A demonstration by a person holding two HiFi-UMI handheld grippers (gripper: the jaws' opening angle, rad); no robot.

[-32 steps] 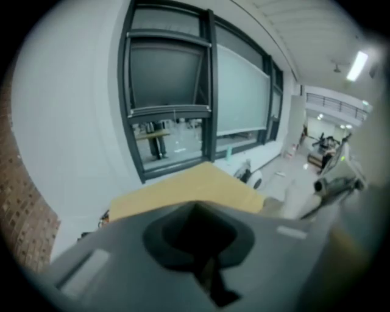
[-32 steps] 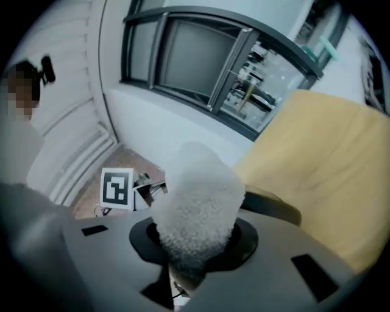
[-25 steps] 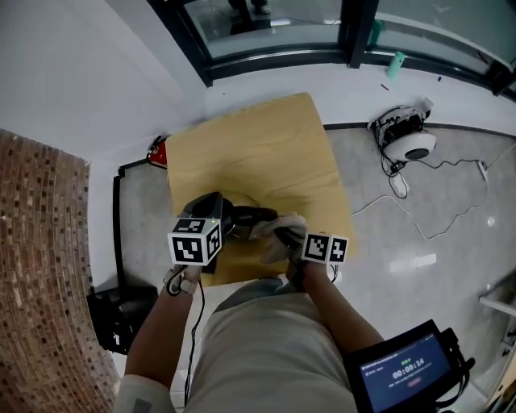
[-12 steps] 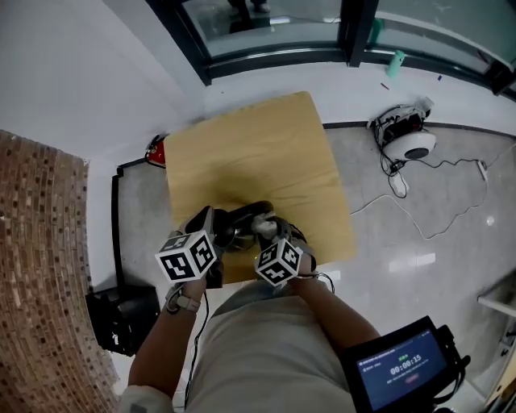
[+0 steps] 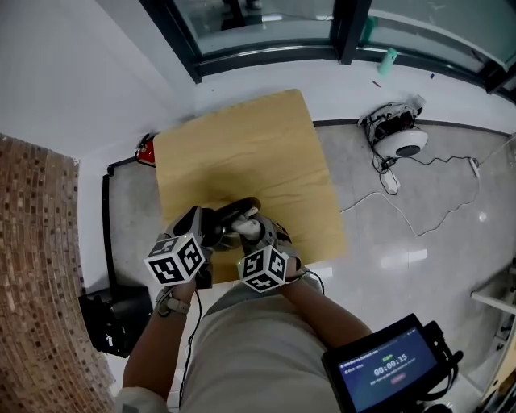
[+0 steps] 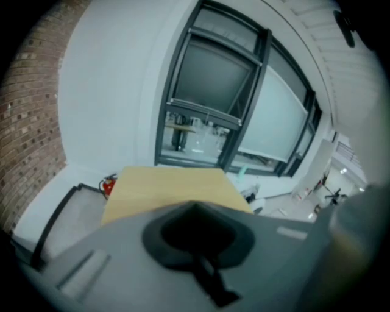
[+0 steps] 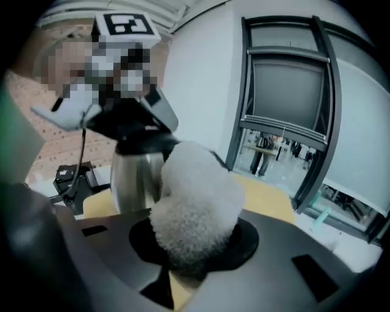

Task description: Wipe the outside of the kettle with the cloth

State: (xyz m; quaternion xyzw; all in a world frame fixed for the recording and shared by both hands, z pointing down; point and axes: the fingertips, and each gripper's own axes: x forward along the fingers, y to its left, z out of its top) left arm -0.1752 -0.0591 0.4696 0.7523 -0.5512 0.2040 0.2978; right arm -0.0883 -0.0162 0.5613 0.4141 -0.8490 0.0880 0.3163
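Light: bright, even daylight from the windows [image 5: 266, 24] ahead.
Glare: pale sheen on floor tiles [image 5: 403, 260]; streaks on the steel kettle [image 7: 135, 177].
Shadows: soft, faint on the table [image 5: 242, 153].
Gripper views: bent edges, black corners, foreground and cloth [image 7: 195, 207] blurred.

Surface finishes at the right gripper [image 7: 190, 253]
Fluffy white deep-pile cloth [image 7: 195, 201] pinched between smooth matt grey plastic jaws; just beyond and left of them, brushed-steel kettle [image 7: 135, 177], soft sheen, black plastic top; farther past the jaws, pale matt wooden table [image 7: 268, 198].
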